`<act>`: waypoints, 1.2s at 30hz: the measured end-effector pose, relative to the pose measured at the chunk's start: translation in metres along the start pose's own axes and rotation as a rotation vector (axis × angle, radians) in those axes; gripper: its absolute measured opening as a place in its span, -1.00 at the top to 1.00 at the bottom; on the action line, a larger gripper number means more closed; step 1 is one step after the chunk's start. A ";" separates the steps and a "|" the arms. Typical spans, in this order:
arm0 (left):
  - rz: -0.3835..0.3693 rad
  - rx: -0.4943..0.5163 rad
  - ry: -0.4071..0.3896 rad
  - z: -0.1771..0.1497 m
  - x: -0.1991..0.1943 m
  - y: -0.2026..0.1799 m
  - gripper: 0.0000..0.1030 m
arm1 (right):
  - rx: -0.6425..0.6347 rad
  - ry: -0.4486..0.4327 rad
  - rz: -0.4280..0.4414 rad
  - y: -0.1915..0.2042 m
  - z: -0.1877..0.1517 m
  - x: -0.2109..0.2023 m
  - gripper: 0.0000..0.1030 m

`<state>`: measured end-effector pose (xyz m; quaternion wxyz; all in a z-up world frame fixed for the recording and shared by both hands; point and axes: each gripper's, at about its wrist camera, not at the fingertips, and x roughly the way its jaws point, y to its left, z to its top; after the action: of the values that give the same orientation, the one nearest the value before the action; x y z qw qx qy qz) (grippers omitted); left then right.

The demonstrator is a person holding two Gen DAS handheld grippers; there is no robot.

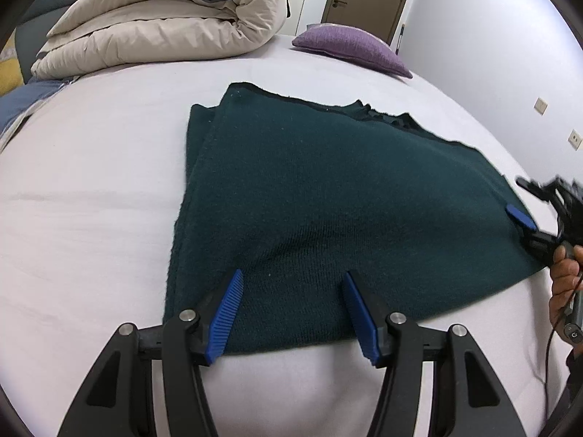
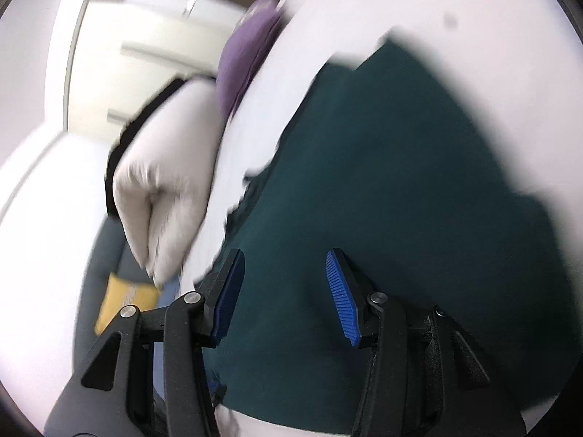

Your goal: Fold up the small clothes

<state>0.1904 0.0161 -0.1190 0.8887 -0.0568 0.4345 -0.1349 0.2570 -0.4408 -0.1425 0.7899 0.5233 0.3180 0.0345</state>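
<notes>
A dark green knitted garment [image 1: 328, 182] lies folded flat on the pale bed sheet [image 1: 91, 200]. My left gripper [image 1: 293, 284] hovers over its near edge, jaws wide apart, the fabric lying loose beneath the blue pads [image 1: 226, 313]. At the garment's right corner my right gripper [image 1: 521, 200] is held by a hand [image 1: 564, 280]. The right wrist view is blurred by motion. It shows the right gripper [image 2: 284, 266] open above the green garment [image 2: 382, 164], with nothing pinched between its fingers.
A rolled beige duvet [image 1: 164, 18] lies at the back left of the bed, a purple pillow [image 1: 353, 49] at the back right. A wall with sockets runs along the right. A yellow cushion [image 2: 124, 298] lies beyond the bed's edge.
</notes>
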 end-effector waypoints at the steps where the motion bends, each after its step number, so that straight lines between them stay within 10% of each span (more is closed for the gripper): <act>1: -0.003 -0.010 -0.003 -0.001 -0.003 0.002 -0.16 | 0.016 -0.017 0.001 -0.003 0.002 -0.009 0.12; 15: 0.114 -0.037 -0.119 0.060 -0.021 0.004 -0.21 | -0.224 0.178 0.024 0.057 -0.061 -0.005 -0.01; 21: 0.150 -0.114 -0.080 0.055 -0.005 0.038 -0.20 | -0.313 0.073 -0.125 0.052 -0.052 -0.035 -0.01; 26: 0.117 -0.156 -0.024 0.033 0.005 0.052 0.13 | -0.379 -0.077 -0.363 0.030 -0.031 -0.081 -0.01; 36: 0.147 -0.081 -0.024 0.021 0.001 0.039 0.84 | -0.481 -0.092 -0.470 0.025 -0.045 -0.096 -0.01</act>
<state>0.2151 0.0529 -0.1148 0.8984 -0.0622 0.4317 -0.0512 0.1632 -0.4307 -0.0877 0.8905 0.2355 0.3767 -0.0980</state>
